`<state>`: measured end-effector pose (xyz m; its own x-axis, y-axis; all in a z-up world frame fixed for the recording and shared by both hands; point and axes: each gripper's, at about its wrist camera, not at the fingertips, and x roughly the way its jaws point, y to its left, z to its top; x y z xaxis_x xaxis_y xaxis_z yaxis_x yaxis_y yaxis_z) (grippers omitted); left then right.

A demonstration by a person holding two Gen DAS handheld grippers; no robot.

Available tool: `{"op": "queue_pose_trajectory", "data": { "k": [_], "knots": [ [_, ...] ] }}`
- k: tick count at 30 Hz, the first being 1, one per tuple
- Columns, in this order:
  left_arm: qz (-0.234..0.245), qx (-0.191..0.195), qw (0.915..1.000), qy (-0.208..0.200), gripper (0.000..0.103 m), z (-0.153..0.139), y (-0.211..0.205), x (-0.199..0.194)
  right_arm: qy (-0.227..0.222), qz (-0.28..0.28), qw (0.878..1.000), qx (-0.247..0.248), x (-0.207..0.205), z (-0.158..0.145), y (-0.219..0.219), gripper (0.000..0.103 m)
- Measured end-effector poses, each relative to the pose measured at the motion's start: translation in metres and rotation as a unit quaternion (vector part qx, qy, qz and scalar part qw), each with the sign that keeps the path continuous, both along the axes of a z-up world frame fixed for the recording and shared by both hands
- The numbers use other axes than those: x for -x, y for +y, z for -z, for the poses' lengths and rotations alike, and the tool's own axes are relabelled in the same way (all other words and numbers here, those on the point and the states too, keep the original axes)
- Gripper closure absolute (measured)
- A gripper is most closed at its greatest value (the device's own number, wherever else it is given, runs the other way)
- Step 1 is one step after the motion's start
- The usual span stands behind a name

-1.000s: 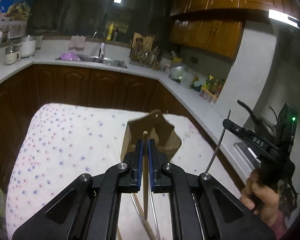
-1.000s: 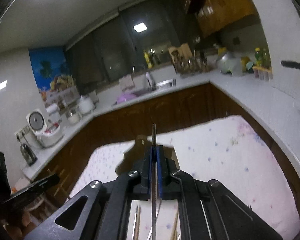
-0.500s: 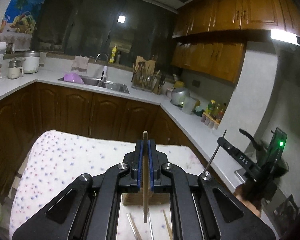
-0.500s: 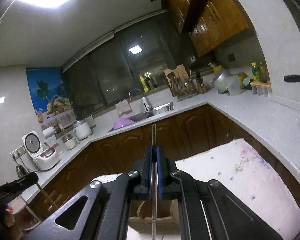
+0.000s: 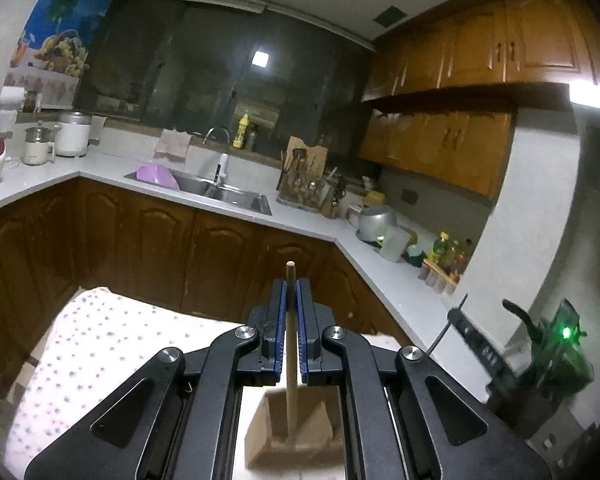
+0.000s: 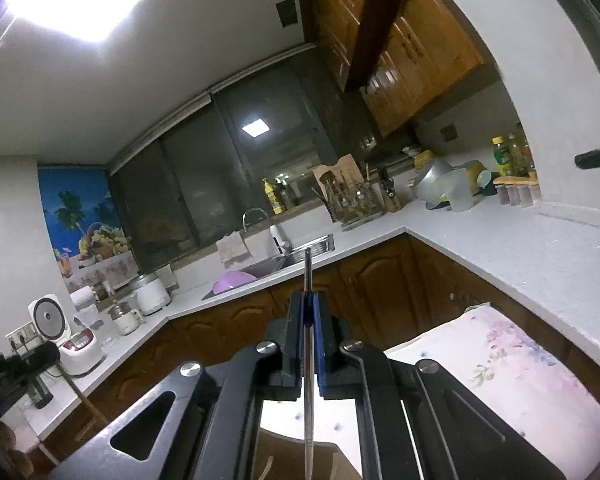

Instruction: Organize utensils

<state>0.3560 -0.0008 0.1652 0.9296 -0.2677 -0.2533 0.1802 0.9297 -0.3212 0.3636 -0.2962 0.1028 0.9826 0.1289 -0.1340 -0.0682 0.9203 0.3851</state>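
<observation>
My left gripper (image 5: 291, 292) is shut on a wooden chopstick (image 5: 290, 360) held upright between the blue pads. Its lower end hangs at a brown wooden holder (image 5: 300, 436) just below the jaws; I cannot tell if it is inside. My right gripper (image 6: 308, 308) is shut on a thin metal chopstick (image 6: 308, 400), also upright, with the wooden holder (image 6: 284, 460) under it. In the left wrist view the right gripper (image 5: 472, 344) shows at the right edge with its metal chopstick (image 5: 444, 332). At the far left of the right wrist view the left gripper (image 6: 16, 364) is dimly seen.
The holder stands on a table with a dotted cloth (image 5: 100, 340), (image 6: 520, 380). Brown cabinets and a white L-shaped counter (image 5: 300, 224) lie beyond, carrying a sink (image 5: 220, 192), a utensil rack (image 5: 304, 184), pots and bottles. A rice cooker (image 6: 60, 332) stands at the left.
Both grippers have moved forward over the table and tipped upward. The wooden holder has slid from ahead of the fingers to beneath them. Both chopsticks stay gripped.
</observation>
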Motion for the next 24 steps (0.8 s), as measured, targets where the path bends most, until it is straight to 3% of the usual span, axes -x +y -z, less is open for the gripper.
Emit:
{"op": "queue_pose_trajectory", "data": {
  "k": [5, 13, 17, 24],
  "knots": [
    [-0.016, 0.009, 0.9998, -0.005, 0.099, 0.028, -0.007, -0.02, 0.0, 0.0, 1.0, 0.012, -0.009, 0.026, 0.01, 0.098],
    [-0.018, 0.006, 0.999, 0.041, 0.099, 0.093, -0.018, -0.044, 0.048, 0.005, 0.999, -0.004, -0.025, 0.067, 0.015, 0.098],
    [-0.01, -0.011, 0.9993, 0.035, 0.098, 0.099, -0.02, -0.043, 0.074, -0.004, 0.997, -0.006, -0.028, 0.075, 0.014, 0.098],
    [0.007, -0.003, 0.9986, 0.052, 0.098, 0.096, -0.017, -0.048, 0.108, -0.032, 0.994, 0.002, -0.033, 0.066, 0.008, 0.098]
  ]
}}
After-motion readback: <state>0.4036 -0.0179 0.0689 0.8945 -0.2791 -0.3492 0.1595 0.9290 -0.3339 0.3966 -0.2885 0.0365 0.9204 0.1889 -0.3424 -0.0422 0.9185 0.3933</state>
